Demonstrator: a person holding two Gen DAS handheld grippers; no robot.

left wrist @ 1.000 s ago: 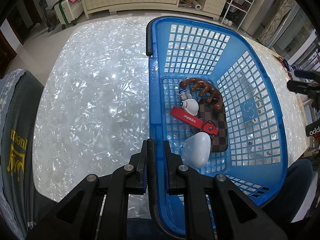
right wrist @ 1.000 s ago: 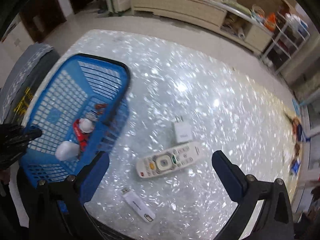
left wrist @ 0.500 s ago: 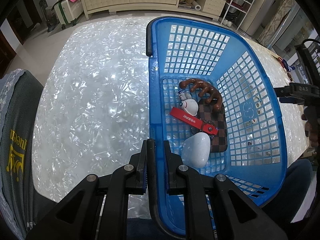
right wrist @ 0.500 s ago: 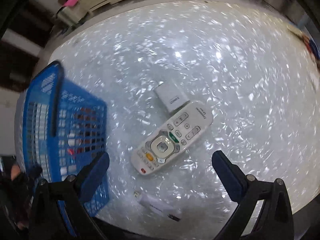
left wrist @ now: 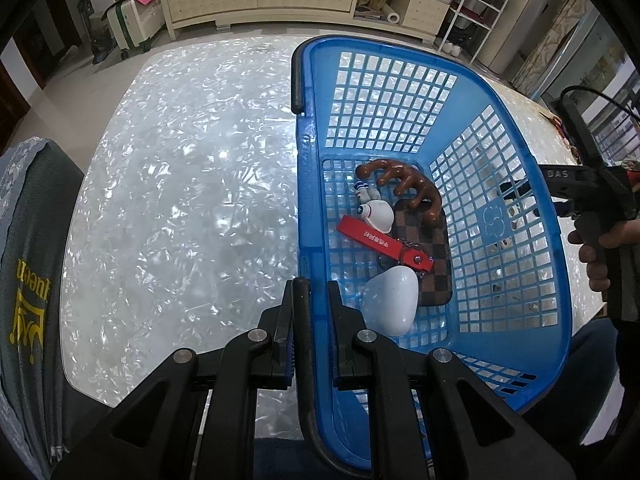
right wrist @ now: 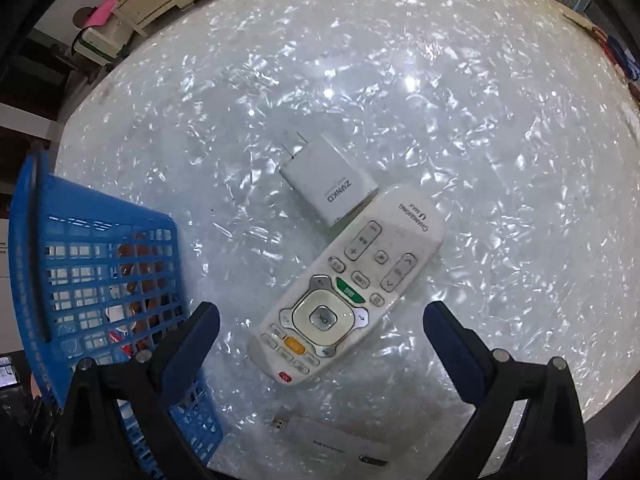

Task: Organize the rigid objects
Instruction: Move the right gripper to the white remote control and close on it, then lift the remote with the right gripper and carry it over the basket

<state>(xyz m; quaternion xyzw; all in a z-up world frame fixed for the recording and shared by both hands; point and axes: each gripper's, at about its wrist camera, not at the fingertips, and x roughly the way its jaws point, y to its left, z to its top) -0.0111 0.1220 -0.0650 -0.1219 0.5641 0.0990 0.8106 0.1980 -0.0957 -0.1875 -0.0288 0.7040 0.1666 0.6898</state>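
Since a second ago the right gripper [right wrist: 320,344] has dropped toward the remote [right wrist: 347,292], which now looms larger; the left gripper [left wrist: 310,312] has stayed pinched on the blue basket [left wrist: 558,280] rim. Right jaws gape wide over the remote, the charger [right wrist: 330,184] touching its far end. Closing carelessly could nudge the charger or skid the remote

left hand-held gripper [left wrist: 310,304]: lower centre, black fingers nearly closed, clamped.
right hand-held gripper [right wrist: 320,332]: bottom, blue-padded fingers spread wide.
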